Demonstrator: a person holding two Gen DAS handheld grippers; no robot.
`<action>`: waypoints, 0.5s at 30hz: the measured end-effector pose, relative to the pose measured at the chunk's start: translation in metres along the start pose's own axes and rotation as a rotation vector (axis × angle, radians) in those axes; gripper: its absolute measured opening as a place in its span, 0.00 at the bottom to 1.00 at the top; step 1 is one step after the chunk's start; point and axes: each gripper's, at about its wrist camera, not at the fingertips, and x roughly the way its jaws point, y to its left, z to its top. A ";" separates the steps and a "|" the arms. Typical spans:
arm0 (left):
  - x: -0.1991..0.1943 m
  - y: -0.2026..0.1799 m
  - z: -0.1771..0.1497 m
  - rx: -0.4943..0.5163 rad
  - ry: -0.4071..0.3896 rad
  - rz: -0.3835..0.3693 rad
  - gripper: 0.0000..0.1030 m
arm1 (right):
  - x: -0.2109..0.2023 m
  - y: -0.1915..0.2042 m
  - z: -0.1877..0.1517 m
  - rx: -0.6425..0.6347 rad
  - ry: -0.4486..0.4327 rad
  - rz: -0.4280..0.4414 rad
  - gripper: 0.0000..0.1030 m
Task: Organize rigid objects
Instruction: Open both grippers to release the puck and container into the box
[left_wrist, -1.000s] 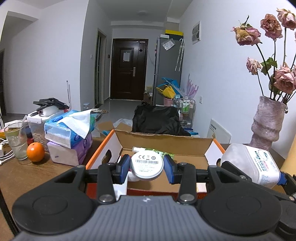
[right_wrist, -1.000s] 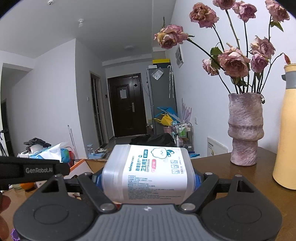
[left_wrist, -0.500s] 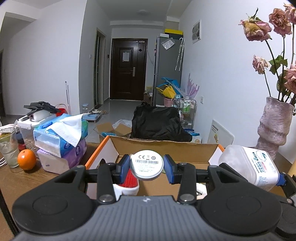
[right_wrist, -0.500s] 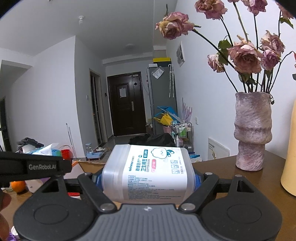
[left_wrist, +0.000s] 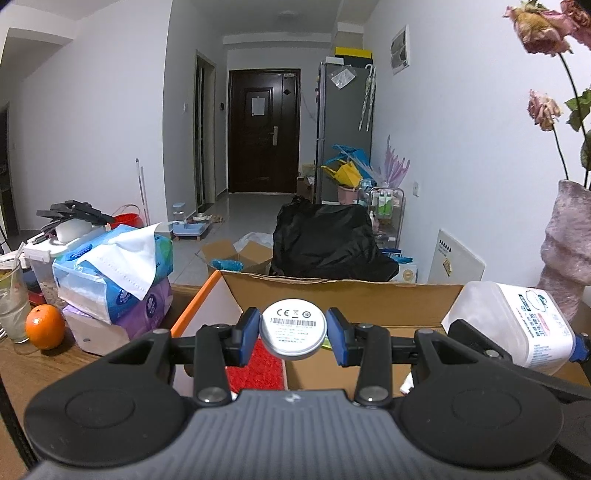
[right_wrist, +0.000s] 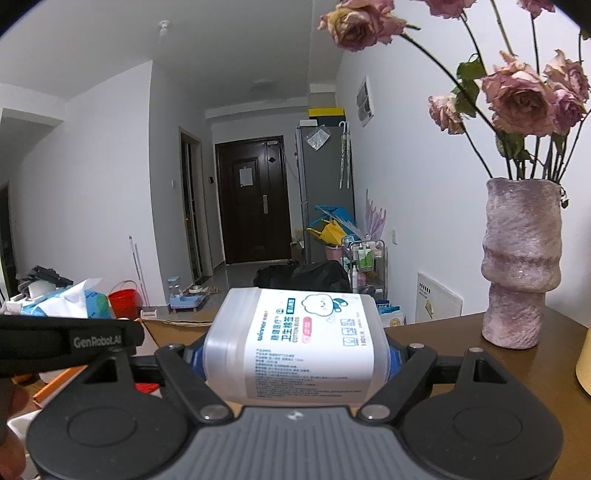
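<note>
Status: you're mid-carry with both hands loaded, nothing released yet.

Your left gripper (left_wrist: 293, 334) is closed to a narrow gap on a small round silver tin (left_wrist: 293, 329) with a barcode sticker on its face; both blue pads press its rim. It hangs just above the near edge of the open brown cardboard box with the orange-edged flap (left_wrist: 343, 295) on the brown wooden table (left_wrist: 22, 373).

Your right gripper (right_wrist: 295, 360) is spread wide but clamped on a white translucent plastic cotton-bud tub (right_wrist: 295, 350) with a blue-and-white printed label, held on its side. In the left wrist view that tub (left_wrist: 517, 325) sits just right of the box, near its right wall and not over the opening as far as I can tell.

Box contents: a red bristly patch (left_wrist: 255, 365) shows under the tin, plus some pale bits; the rest is hidden behind the grippers. So I'd judge some items already packed, count unknown.

Left to do, by my read: lower the tin inside and release it, swing the tub over the opening and drop it in. Whether more rigid items wait elsewhere, I can't tell.

Stacked blue and purple tissue packs (left_wrist: 114, 280), a round orange fruit (left_wrist: 44, 326) and a textured mauve ceramic vase of dried pink roses (right_wrist: 521, 266) sit outside the box; they look like bystanders.
</note>
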 end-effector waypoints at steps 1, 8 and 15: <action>0.003 0.001 0.001 -0.002 0.004 -0.001 0.40 | 0.003 0.000 0.000 -0.004 0.004 0.000 0.79; 0.016 0.003 0.002 0.009 0.017 0.016 0.40 | 0.021 0.001 -0.001 -0.027 0.038 -0.004 0.80; 0.026 0.010 0.002 -0.004 0.045 0.027 0.40 | 0.033 0.003 -0.001 -0.052 0.074 0.000 0.80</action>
